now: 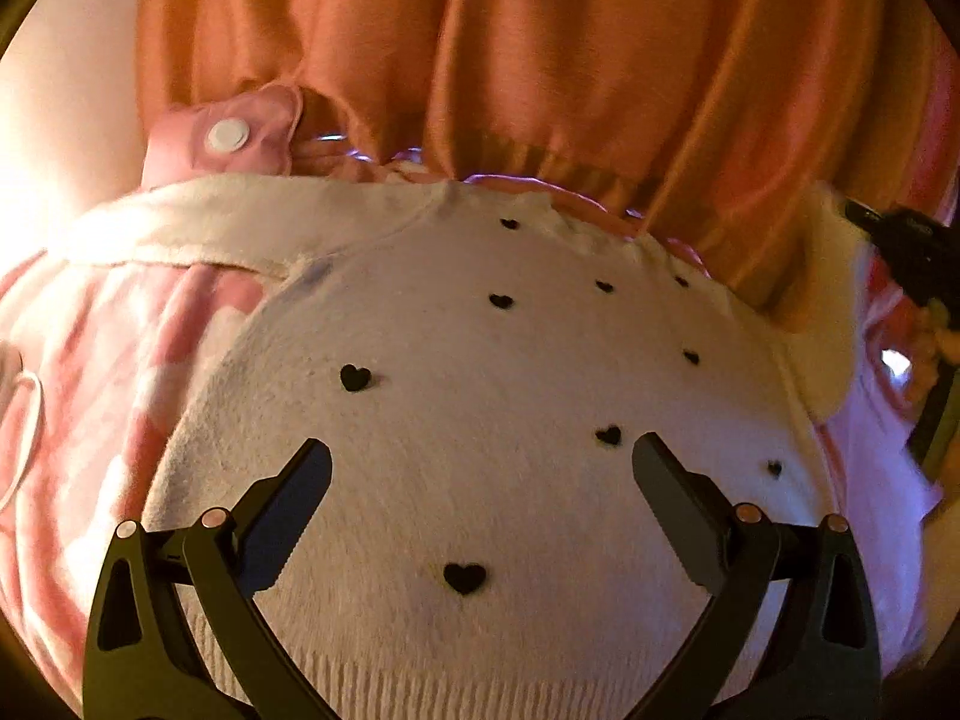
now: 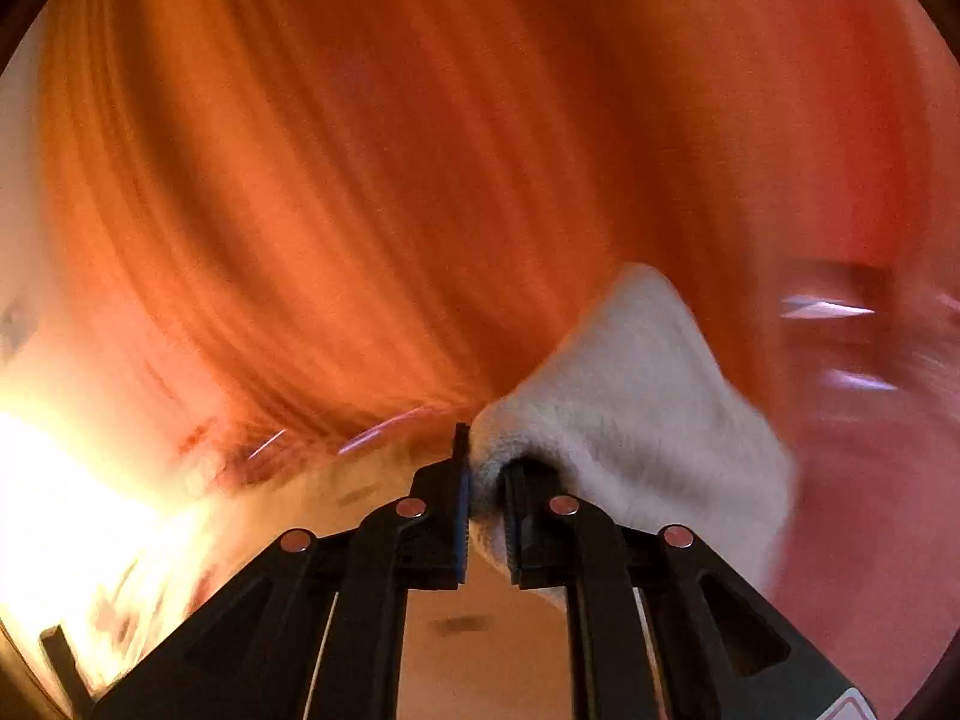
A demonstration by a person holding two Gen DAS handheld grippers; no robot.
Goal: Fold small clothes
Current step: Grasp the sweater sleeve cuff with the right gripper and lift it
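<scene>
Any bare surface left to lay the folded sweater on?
Hardly. Bare pale surface shows only at far left, beside the orange cloth. Elsewhere clothes overlap: sweater on pink garment, orange cloth behind.

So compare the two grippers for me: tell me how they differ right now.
The left gripper has its fingers spread wide and holds nothing; the right gripper has its fingers pinched on a cream fabric fold. The left hovers over the flat heart-dotted sweater; the right has the fold raised. Both are black, two-fingered grippers.
</scene>
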